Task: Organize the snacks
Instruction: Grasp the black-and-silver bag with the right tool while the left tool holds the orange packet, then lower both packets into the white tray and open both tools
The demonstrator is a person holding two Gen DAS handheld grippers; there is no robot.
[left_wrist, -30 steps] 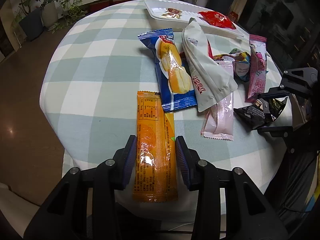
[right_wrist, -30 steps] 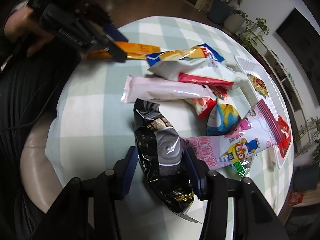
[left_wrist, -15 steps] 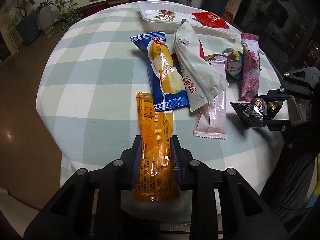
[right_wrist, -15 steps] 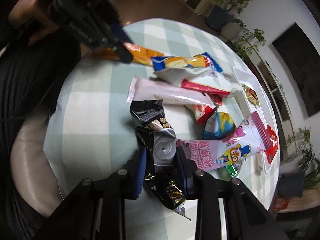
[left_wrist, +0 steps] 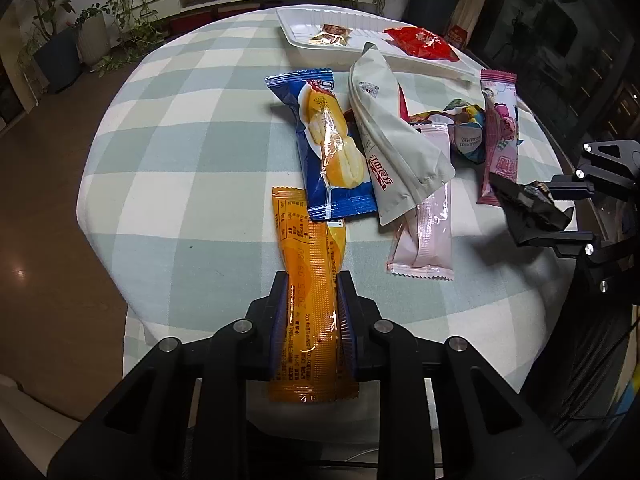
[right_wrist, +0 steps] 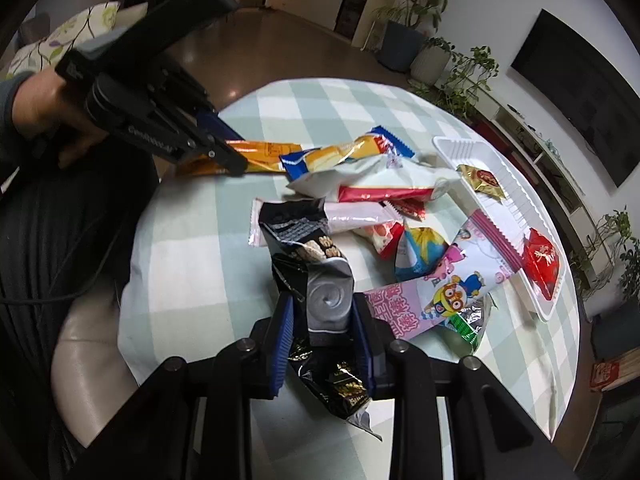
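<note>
Left gripper [left_wrist: 311, 312]: clamped across the orange packet [left_wrist: 308, 280], whose far end sits under the blue bun packet [left_wrist: 328, 148].
Right gripper [right_wrist: 323, 320]: closed on the crumpled black packet [right_wrist: 316, 276], seemingly off the table.
Tray [left_wrist: 304, 20]: far side, 2 snacks inside.
Risk, left: lifting may drag the blue bun packet.
Risk, right: slick foil could slip out.

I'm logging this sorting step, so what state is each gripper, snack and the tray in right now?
left gripper: shut on the orange packet.
right gripper: shut on the black packet, raised off the cloth.
blue packet: lying flat, overlapping the orange one's far end.
white tray: holds a gold sweet and a red packet.
</note>
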